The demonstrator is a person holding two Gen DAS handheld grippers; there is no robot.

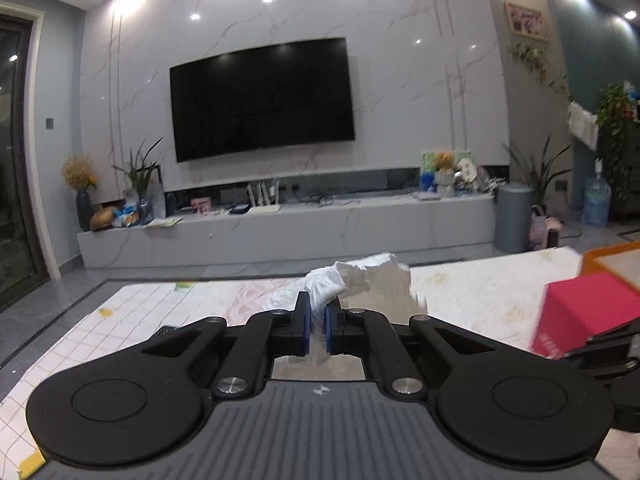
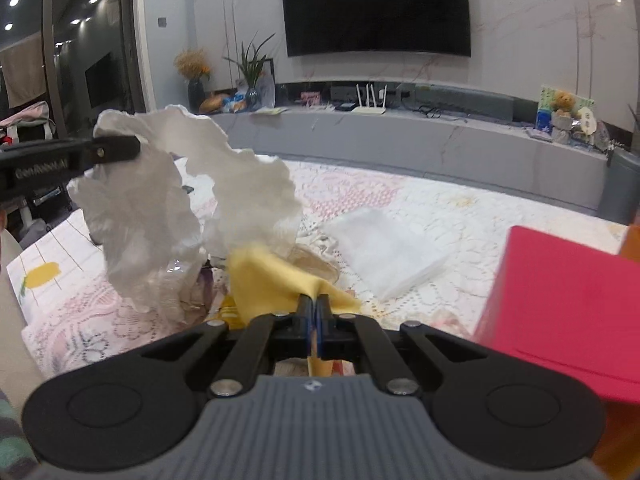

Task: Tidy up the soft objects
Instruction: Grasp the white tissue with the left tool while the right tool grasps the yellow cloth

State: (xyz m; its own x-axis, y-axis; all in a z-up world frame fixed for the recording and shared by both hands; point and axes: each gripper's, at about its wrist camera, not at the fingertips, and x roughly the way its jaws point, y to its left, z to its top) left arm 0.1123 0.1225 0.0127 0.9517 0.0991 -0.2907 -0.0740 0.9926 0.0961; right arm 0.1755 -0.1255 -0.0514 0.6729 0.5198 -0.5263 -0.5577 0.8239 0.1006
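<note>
On my left, my left hand-held gripper [image 1: 316,320] is clamped on a crumpled white cloth [image 2: 160,200], lifted well above the tabletop [image 2: 460,216]. From the right wrist view the cloth hangs in two loose lobes with its lower edge down near the lace cover. I think that trailing hem is the first risk: if I carry it sideways now it may drag across the clear, glassy-looking items beneath it, which I cannot identify, and tip them.

In the middle, my right hand-held gripper [image 2: 316,308] is closed tight on a yellow cloth [image 2: 268,276]. Its bulk lies on the tabletop just in front of the fingertips, close under the white cloth. The grip looks to be only on an edge, so a quick pull could let it slip free. The two fabrics are also near enough to catch on each other.

Further right lies a folded white cloth [image 2: 384,248], flat and apart from both grippers. At the far right a pink box [image 2: 568,304] stands close to my right hand; a wide swing that way could knock it.
</note>
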